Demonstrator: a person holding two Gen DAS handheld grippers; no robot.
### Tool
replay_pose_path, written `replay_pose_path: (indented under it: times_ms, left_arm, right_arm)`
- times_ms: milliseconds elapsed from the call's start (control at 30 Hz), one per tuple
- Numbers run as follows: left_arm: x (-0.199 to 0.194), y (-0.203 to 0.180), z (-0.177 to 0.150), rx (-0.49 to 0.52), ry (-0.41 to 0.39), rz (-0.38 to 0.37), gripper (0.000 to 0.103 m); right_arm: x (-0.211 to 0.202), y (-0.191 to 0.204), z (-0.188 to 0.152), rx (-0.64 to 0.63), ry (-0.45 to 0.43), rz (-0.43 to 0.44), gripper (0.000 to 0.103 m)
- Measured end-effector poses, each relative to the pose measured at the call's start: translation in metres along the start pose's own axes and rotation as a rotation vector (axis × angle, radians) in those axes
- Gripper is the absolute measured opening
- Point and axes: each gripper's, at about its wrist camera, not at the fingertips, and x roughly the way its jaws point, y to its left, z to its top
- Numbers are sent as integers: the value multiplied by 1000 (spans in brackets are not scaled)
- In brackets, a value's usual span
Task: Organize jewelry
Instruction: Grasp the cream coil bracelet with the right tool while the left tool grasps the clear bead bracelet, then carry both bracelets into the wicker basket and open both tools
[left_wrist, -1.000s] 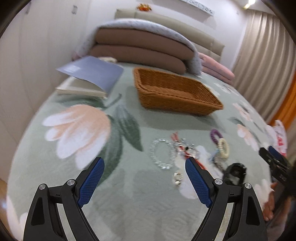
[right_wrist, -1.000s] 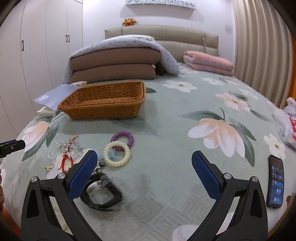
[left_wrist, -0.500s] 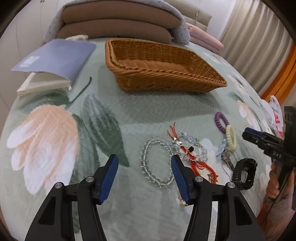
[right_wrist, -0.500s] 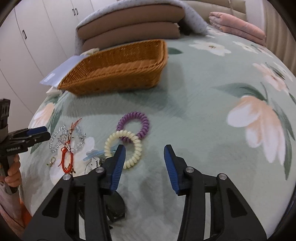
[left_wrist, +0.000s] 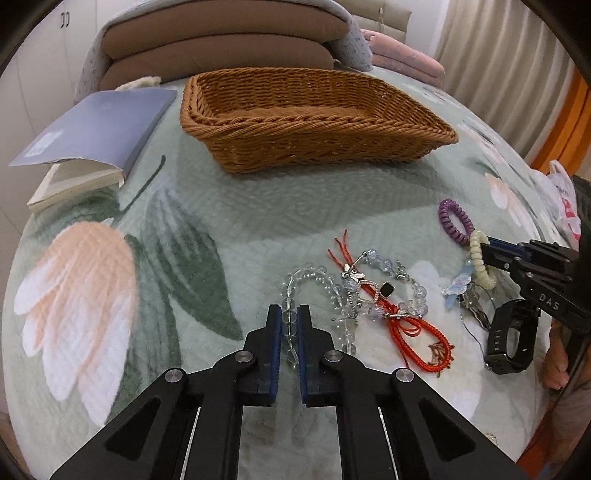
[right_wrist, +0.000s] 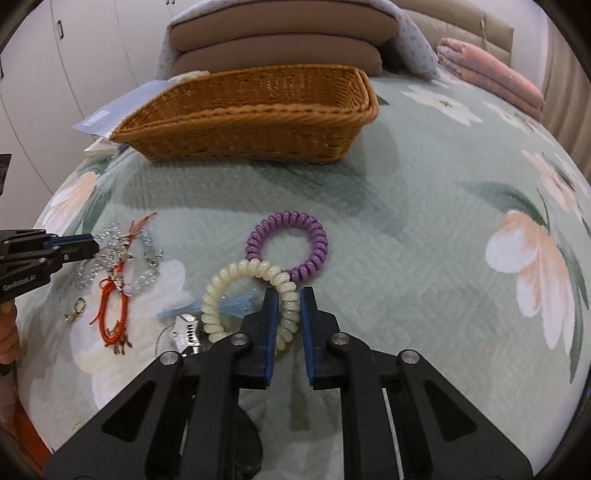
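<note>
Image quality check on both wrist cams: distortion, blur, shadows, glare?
Left wrist: heavy fisheye bowing, dark corner vignette; wicker basket and clear bead bracelet sharp, soft diffuse shadows. Right wrist: same barrel warp; cream coil hair tie crisp, no glare or motion blur, only a soft shadow under the right gripper.

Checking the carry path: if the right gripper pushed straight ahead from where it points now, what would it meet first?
Shut on the cream coil hair tie, the right gripper would probably meet the purple coil hair tie first; the wicker basket lies farther on.
</note>
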Motion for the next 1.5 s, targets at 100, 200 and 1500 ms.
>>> replay_pose_path:
  times_ms: [100, 200, 1500]
  left_arm:
    - [-3, 0, -3, 0, -13, -9, 7]
    - [-11, 2, -6, -9, -37, -50, 7]
    - [25, 0, 170, -45, -119, -168, 7]
  right_arm:
    - [-10, 2, -1, -9, -19, 8, 11]
    - [-22, 3, -1, -18, -43, 6, 11]
    - [52, -20, 203, 158, 101, 22, 11]
